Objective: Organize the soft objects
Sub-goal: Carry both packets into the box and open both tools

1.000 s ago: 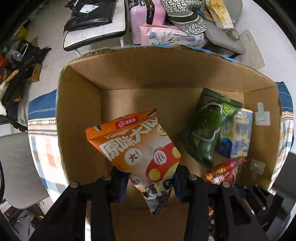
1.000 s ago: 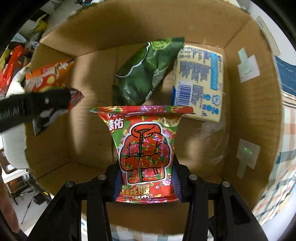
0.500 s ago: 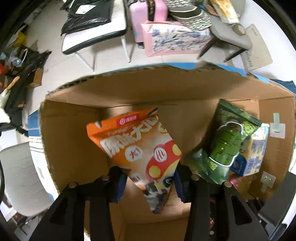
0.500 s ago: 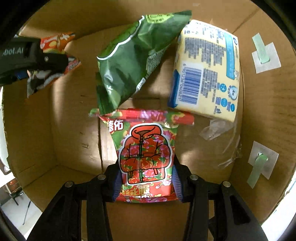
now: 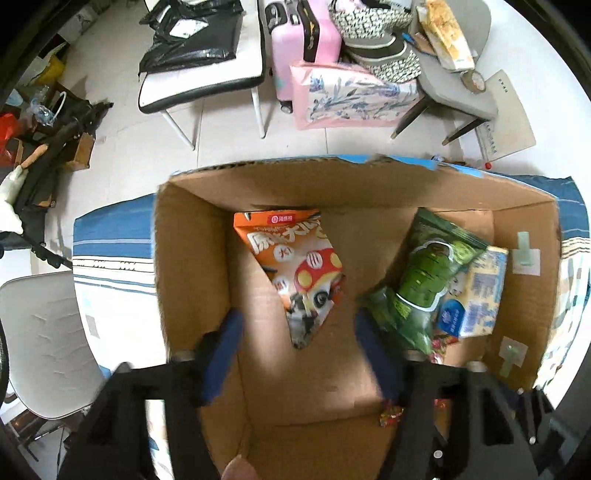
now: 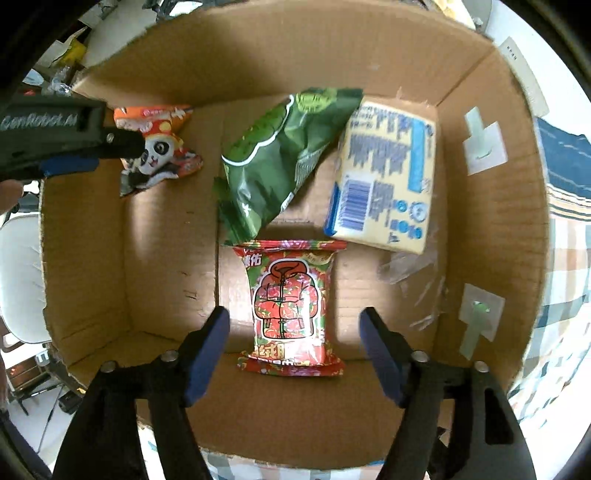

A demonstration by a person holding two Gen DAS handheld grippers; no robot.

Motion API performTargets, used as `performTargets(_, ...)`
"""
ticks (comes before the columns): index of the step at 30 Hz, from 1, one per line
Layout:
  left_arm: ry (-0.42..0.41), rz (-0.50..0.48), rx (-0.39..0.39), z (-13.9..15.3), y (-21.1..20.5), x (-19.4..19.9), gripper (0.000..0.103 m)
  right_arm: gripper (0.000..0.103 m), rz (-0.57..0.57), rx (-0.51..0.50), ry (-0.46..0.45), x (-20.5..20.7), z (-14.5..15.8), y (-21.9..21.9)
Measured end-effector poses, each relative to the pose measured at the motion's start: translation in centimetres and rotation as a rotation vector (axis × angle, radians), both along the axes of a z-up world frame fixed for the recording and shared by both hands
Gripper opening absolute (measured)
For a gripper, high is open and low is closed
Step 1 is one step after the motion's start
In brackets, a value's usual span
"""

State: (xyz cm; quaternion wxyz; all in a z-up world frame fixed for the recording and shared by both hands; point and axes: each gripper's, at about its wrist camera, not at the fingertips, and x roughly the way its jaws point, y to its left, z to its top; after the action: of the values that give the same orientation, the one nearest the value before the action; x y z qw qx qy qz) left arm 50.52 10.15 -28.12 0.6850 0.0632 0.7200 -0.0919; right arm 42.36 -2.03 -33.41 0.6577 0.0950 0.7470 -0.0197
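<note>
An open cardboard box [image 5: 192,258] [image 6: 491,229] holds soft packs. An orange snack bag [image 5: 295,266] [image 6: 159,147] lies in its far left part. A green bag [image 5: 424,280] [image 6: 284,155] and a yellow-blue pack [image 5: 476,295] [image 6: 388,173] lie at the right. A red floral bag [image 6: 291,306] lies flat on the box floor. My left gripper [image 5: 295,332] is open above the box, empty. My right gripper [image 6: 293,328] is open, its fingers either side of the red bag and apart from it.
The box stands on a blue checked cloth [image 5: 110,236]. Beyond it are a pink suitcase [image 5: 303,33], a floral pink bag [image 5: 351,99], a grey chair [image 5: 454,74] and a black-topped bench [image 5: 199,55]. A white chair [image 5: 40,347] is at the left.
Both grippers have opened and drawn back upward. The orange bag has dropped from the left gripper into the box; the red floral bag has been let go onto the box floor.
</note>
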Motion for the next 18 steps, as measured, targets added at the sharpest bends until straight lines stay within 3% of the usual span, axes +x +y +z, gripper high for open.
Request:
performTargets(1,-0.014,0.003,0.000,0.3,0.0,-0.2,0.086,0.088,-0.002,-0.006,-0.009,-0.1,0.4,-0.1)
performTargets(4,-0.049,-0.003,-0.003,1.5,0.3,-1.9,0.090,0.097,-0.009,-0.022,-0.031,-0.7,2.0,-0.1)
performTargets(8,-0.102,0.001,-0.021,3.7,0.7,-4.7,0.091,0.098,-0.017,-0.039,-0.055,-1.8,3.6,-0.9)
performTargets(18,-0.333,0.054,0.042,9.6,2.9,-12.3,0.091,0.098,-0.024,-0.111,-0.199,-6.9,10.2,-0.6)
